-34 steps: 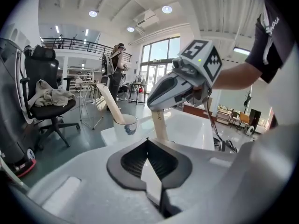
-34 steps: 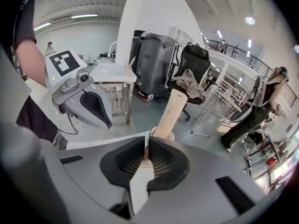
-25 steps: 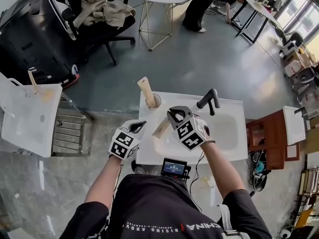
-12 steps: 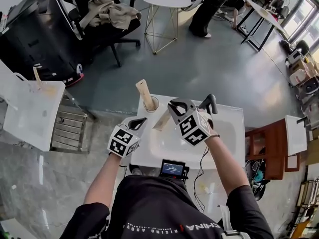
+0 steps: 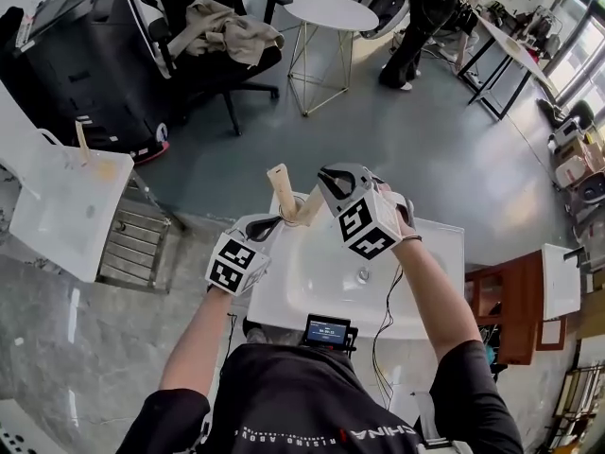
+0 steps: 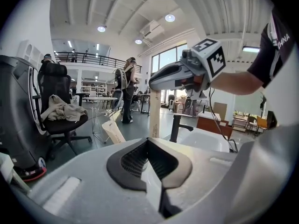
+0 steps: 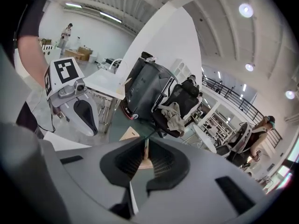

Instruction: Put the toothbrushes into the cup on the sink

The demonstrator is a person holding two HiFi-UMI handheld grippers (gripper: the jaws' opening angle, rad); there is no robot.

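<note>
A tan boxed toothbrush (image 5: 279,182) stands tilted in the cup (image 5: 289,216) at the far left corner of the white sink (image 5: 312,282). My right gripper (image 5: 326,180) hovers just right of the cup, shut on a second tan toothbrush box (image 5: 308,208) that hangs down from its jaws. In the right gripper view that box (image 7: 144,158) is a thin strip pinched between the pads. My left gripper (image 5: 268,224) sits at the sink's left edge below the cup, shut and empty. From the left gripper view I see the held box (image 6: 155,119) upright and the cup's toothbrush (image 6: 113,132).
A black faucet (image 6: 177,125) stands at the back of the basin, and a drain (image 5: 362,275) lies in it. A small screen (image 5: 328,330) sits at the front edge. A white unit (image 5: 61,206) is to the left. An office chair (image 5: 222,41) and a round table (image 5: 331,12) stand beyond.
My right gripper has lifted the toothbrush box from over the basin and carried it up and left to beside the cup. The left gripper has barely moved.
</note>
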